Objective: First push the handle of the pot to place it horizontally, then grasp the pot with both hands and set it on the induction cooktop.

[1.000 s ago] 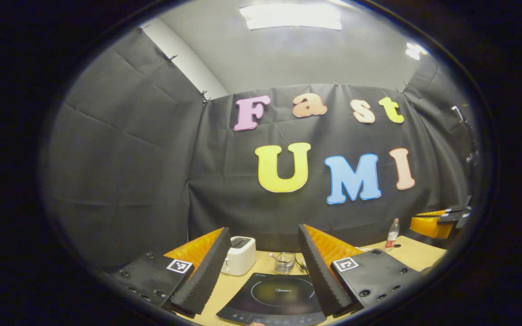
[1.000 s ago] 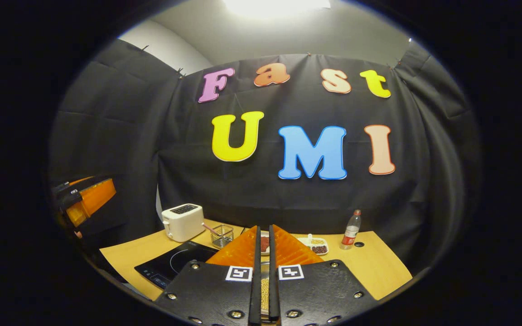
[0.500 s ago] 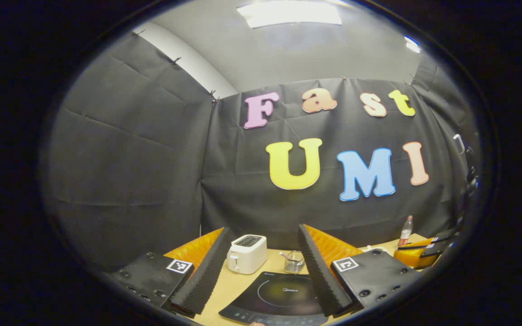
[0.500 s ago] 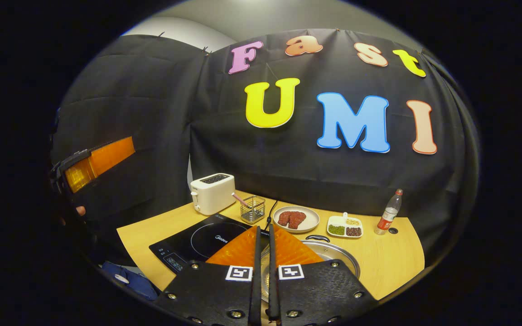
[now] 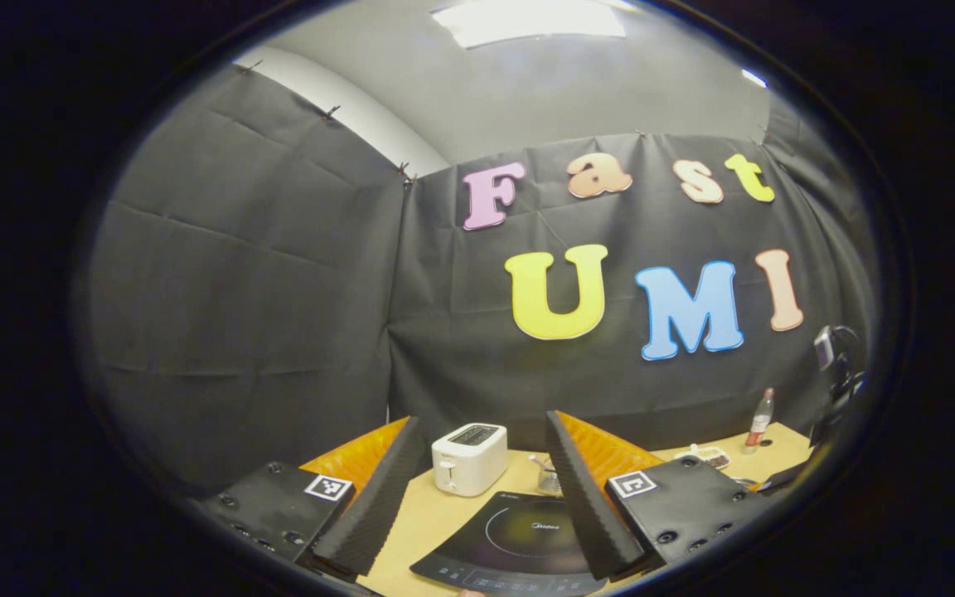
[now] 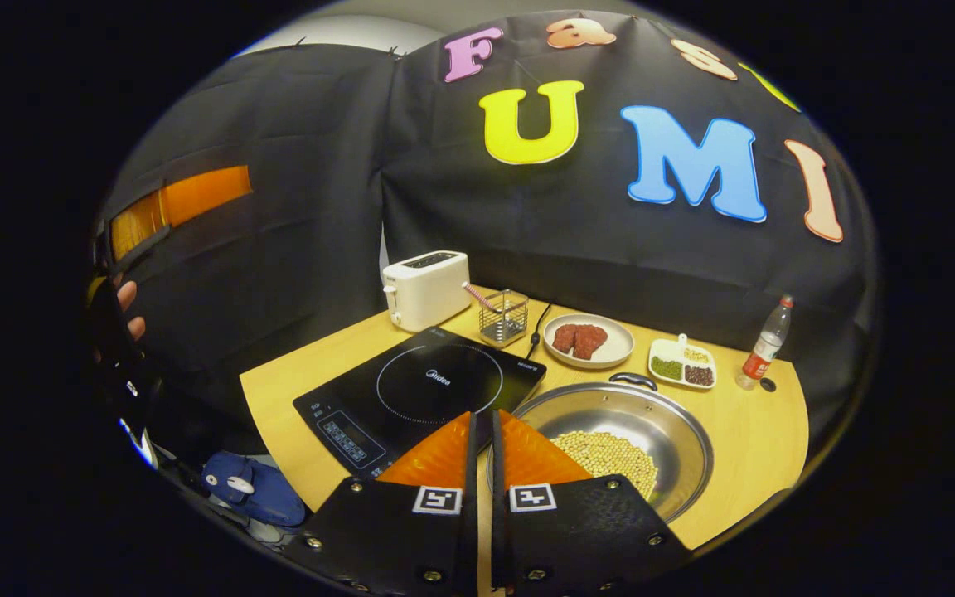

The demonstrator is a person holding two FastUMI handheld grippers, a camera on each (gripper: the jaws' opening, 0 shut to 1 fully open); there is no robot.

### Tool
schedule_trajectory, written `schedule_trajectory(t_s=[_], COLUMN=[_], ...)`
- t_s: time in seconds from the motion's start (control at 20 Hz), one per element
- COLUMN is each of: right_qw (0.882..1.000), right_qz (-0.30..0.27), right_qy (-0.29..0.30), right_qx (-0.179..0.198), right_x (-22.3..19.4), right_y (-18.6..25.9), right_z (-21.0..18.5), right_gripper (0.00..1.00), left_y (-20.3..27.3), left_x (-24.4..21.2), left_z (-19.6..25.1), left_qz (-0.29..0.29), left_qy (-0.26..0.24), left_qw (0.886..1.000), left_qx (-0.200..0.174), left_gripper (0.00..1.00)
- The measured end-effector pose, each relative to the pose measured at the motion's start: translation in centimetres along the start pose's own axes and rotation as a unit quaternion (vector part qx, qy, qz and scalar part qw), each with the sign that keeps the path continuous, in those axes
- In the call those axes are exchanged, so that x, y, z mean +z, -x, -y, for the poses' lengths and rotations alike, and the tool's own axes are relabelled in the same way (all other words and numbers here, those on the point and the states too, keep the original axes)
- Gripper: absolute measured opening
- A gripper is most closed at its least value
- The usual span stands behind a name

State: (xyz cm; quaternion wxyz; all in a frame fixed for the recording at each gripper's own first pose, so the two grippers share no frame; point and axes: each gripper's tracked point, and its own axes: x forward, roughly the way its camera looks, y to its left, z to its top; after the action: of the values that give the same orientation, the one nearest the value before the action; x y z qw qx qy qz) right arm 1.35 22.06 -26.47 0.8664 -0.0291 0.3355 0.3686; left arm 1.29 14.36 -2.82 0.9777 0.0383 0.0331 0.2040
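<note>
- Tongs first: my left tongs (image 5: 477, 489) stand wide apart with nothing between them, held above the near-left part of the tabletop (image 5: 428, 518); between their fingers I see the induction cooktop (image 5: 519, 543) and, behind it, the white toaster (image 5: 469, 458)
- my right tongs (image 6: 483, 439) are drawn together, the fingers nearly touching with just a thin slit between, gripping nothing; they hang over the near edge of the tabletop (image 6: 763, 431), where the cooktop (image 6: 419, 394) and the pot (image 6: 618, 435) lie side by side
- the pot is a wide, shallow steel one holding pale beans; it sits on the tabletop just to the right of the cooktop, not on it; a small dark handle (image 6: 633, 380) shows at its far rim
- behind the pot sit a plate of red meat (image 6: 588, 340) and a white divided dish (image 6: 681, 363) of small foods; a bottle (image 6: 763, 344) stands farther right
- a wire basket (image 6: 503, 317) stands between the toaster (image 6: 426, 288) and the plate
- in the right gripper view, far left, I see my other tongs (image 6: 175, 203) and the hand (image 6: 125, 307) holding them, well apart from the pot
</note>
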Motion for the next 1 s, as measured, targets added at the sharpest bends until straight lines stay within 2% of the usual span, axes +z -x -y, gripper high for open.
schedule_trajectory(t_s=[0.05,0.1,0.45,0.75,1.0], right_qw=[1.000,1.000,0.996,0.988,0.982], right_qz=[-0.012,-0.024,-0.080,-0.138,-0.172], right_qy=[-0.004,-0.008,-0.018,-0.044,-0.068], right_qx=[0.006,0.010,0.028,0.045,0.043], right_x=[-0.9,-1.7,-6.3,-10.4,-12.6], right_y=[-0.3,-0.6,-1.5,-1.9,-2.1], right_z=[-0.2,-0.3,-0.6,-1.4,-1.1], right_gripper=[0.07,0.07,0.07,0.07,0.07], left_y=[0.0,0.0,0.1,-0.1,0.2], left_x=[0.0,0.1,-0.8,-1.0,-1.3], left_z=[0.0,0.0,-0.1,0.5,0.9], left_qz=[-0.001,-0.001,-0.013,-0.016,-0.019], left_qy=[-0.001,-0.001,-0.008,-0.008,-0.008], left_qw=[1.000,1.000,1.000,1.000,1.000], left_qx=[0.002,0.003,0.005,-0.004,-0.011], left_gripper=[0.99,0.94,0.99,0.94,0.94])
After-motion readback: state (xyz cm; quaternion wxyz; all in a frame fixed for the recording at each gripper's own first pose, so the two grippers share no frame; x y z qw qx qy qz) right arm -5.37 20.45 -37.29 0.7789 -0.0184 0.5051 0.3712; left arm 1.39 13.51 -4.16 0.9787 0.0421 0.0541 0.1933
